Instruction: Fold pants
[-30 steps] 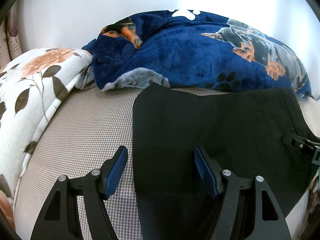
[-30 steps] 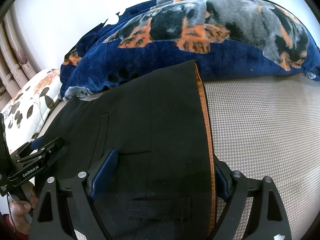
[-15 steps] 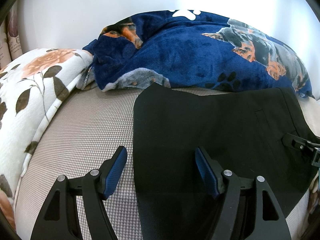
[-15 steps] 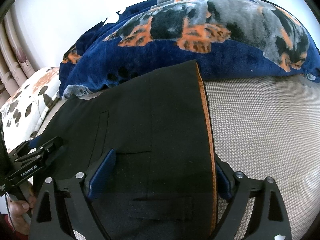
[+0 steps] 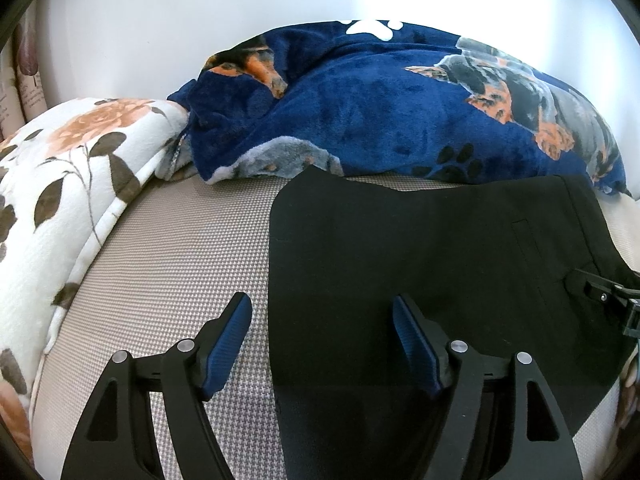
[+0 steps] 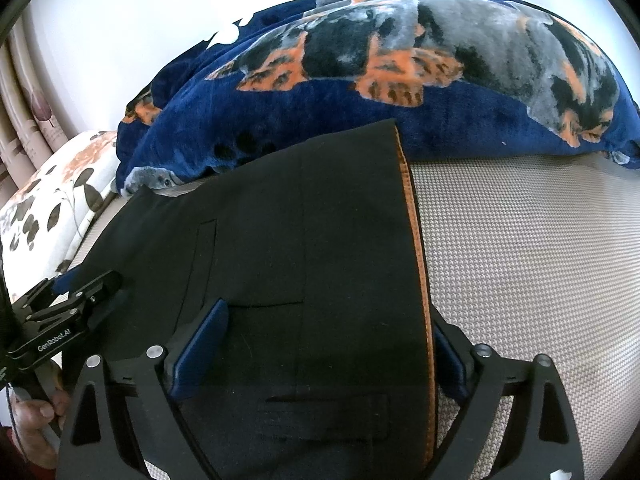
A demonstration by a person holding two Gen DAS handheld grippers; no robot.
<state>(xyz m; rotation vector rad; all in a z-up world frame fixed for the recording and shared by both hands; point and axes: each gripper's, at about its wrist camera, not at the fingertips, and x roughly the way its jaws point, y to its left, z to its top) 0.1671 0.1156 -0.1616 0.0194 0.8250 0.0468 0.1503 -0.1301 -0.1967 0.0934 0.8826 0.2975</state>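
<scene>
Black pants (image 5: 420, 264) lie folded flat on the beige woven bed surface (image 5: 172, 264). My left gripper (image 5: 322, 312) is open, its jaws straddling the pants' left folded edge, with nothing gripped. In the right wrist view the pants (image 6: 304, 240) show an orange-lined waistband edge (image 6: 414, 240) on their right side. My right gripper (image 6: 328, 320) is open wide above the waist end, one finger over the cloth and one past the orange edge. The left gripper shows at the left of that view (image 6: 76, 300).
A navy dog-print fleece blanket (image 5: 380, 104) lies bunched just behind the pants, against the white wall. A white floral pillow (image 5: 60, 184) sits at the left. Bare bed surface (image 6: 520, 260) extends right of the pants. A hand (image 6: 36, 420) holds the left gripper's handle.
Both grippers have eased slightly back and down over the pants. The pants have not moved, and both stay open.
</scene>
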